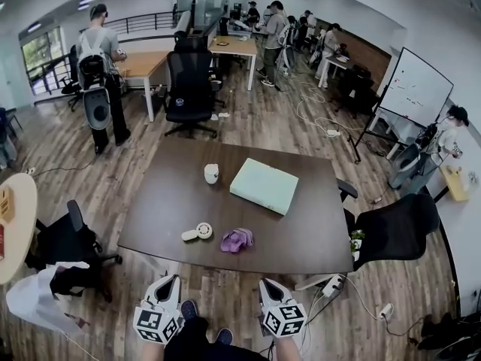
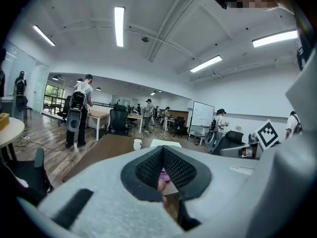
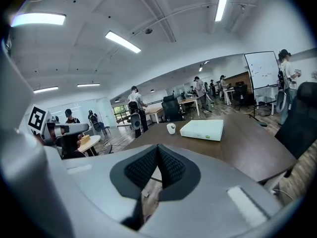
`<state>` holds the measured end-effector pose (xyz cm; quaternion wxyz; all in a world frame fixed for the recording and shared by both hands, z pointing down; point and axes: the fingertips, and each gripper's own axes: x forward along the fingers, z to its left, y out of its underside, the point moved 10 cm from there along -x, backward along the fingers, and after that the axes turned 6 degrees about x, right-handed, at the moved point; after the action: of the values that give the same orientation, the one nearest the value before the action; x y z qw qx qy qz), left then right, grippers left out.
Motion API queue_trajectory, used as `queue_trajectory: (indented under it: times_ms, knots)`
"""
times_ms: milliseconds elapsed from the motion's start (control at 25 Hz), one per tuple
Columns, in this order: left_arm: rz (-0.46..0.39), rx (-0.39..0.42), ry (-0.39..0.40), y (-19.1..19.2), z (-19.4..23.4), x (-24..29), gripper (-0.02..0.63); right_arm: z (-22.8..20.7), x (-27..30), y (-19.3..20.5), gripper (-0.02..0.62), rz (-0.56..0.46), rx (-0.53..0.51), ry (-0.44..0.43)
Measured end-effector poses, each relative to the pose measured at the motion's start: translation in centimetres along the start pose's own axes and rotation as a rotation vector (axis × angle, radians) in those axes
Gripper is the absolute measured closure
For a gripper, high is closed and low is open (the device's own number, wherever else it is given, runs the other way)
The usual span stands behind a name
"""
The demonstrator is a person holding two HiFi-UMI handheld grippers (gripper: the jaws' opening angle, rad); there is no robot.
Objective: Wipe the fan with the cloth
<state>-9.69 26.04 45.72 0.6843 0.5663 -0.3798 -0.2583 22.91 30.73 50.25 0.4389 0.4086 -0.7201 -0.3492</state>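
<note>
A dark brown surface (image 1: 173, 201) fills the middle of the head view. On it, toward its far edge, a white cup (image 1: 212, 173) stands upright, and just right of it lies a flat pale green box (image 1: 264, 185), apart from the cup. A black office chair (image 1: 189, 81) stands beyond the surface in the upper centre, and another (image 1: 394, 228) at its right edge. A whiteboard (image 1: 415, 86) leans at upper right. A person with a backpack (image 1: 101, 51) stands at upper left on the wooden floor (image 1: 75, 171). A round pale table (image 1: 15, 224) shows at the left edge.

One fan (image 1: 203, 231), one cloth (image 1: 237, 240), one cup (image 1: 211, 173), one box (image 1: 264, 186)
</note>
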Motion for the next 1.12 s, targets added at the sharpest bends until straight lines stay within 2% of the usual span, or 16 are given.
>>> queue_trajectory:
  times_ms: [360, 840, 1120]
  knots:
    - [0.004, -0.036, -0.008, 0.3, 3.9, 4.4, 0.606, -0.3, 4.4, -0.8, 0.586, 0.024, -0.005, 0.022]
    - [0.013, -0.034, 0.065, -2.4, 13.5, 13.4, 0.604, 0.2, 15.0, -6.0, 0.586, -0.020, 0.002, 0.077]
    - [0.034, -0.007, 0.164, -3.5, 18.2, 18.7, 0.604, -0.2, 19.2, -7.9, 0.586, -0.045, 0.017, 0.175]
